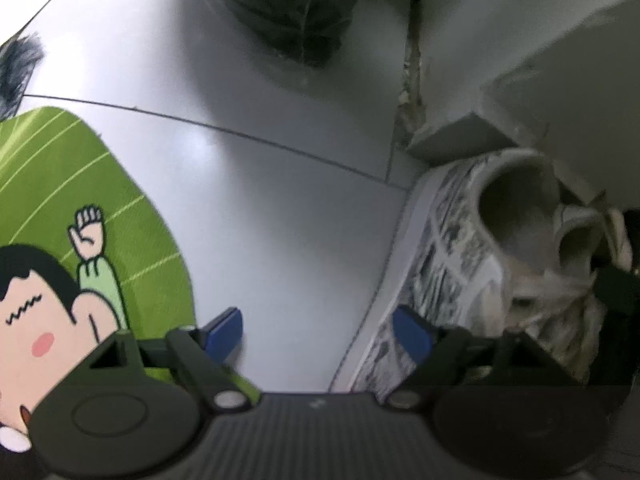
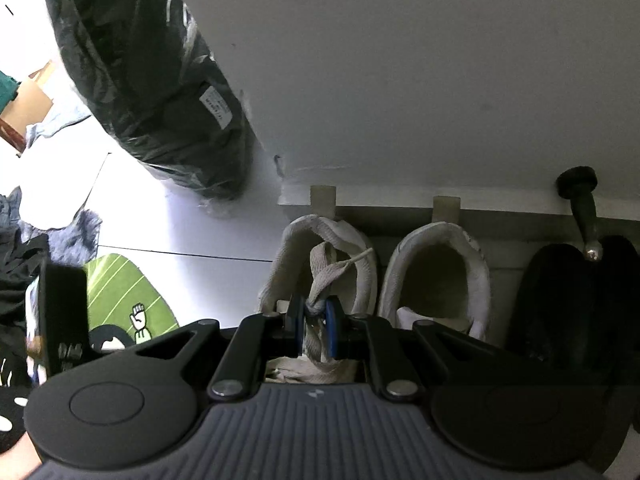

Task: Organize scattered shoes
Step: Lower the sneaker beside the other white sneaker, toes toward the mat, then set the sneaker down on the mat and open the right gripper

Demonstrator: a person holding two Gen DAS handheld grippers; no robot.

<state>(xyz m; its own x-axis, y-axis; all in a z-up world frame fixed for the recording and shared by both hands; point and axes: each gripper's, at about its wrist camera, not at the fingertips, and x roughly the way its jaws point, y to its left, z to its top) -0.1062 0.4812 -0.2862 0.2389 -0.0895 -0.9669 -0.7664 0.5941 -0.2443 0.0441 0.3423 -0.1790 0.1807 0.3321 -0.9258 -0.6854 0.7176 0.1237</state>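
In the right wrist view, two white sneakers stand side by side against a white cabinet base: the left sneaker (image 2: 320, 264) and the right sneaker (image 2: 438, 276). My right gripper (image 2: 314, 330) is shut on the left sneaker's laces (image 2: 320, 280). A black shoe (image 2: 560, 300) stands right of them. In the left wrist view, the same white sneakers with a printed side (image 1: 472, 256) lie at the right. My left gripper (image 1: 320, 332) is open and empty over the floor, its right fingertip beside the sneaker's sole.
A green cartoon mat (image 1: 80, 248) lies on the white tile floor at left; it also shows in the right wrist view (image 2: 124, 292). A dark bagged bundle (image 2: 152, 80) leans against the cabinet (image 2: 400, 80). Clothes and a cardboard box (image 2: 24, 108) lie far left.
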